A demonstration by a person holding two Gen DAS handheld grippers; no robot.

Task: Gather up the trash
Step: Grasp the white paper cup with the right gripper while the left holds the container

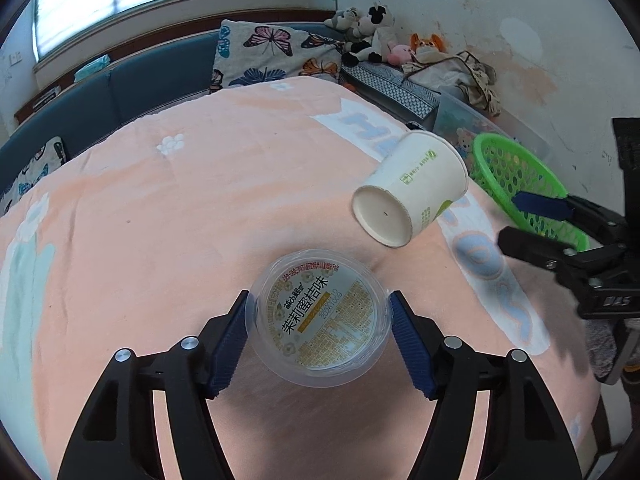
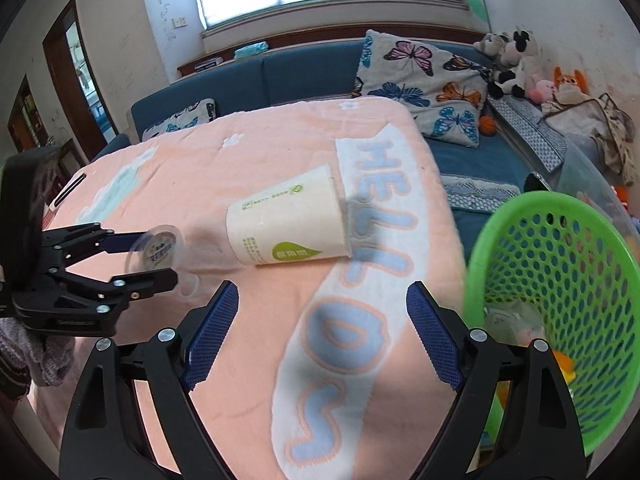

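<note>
Left claw (image 1: 318, 320) grips clear cup (image 1: 318, 318); only right view shows empty right claw (image 2: 322, 316) wide

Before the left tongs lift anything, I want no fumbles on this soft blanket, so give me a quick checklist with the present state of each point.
1. Clear jelly cup centred between the left tongs: ok.
2. Pads firmly pressing the cup walls: cannot tell; they sit right at its sides.
3. Right tongs free for the next piece: ok, open with nothing between them.
4. Paper cup clear of the jelly cup: ok, it lies on its side, apart.
5. Green basket within view for the drop: ok, at the right edge of the blanket.
6. Room left in the basket: ok, only a few items at the bottom.
</note>
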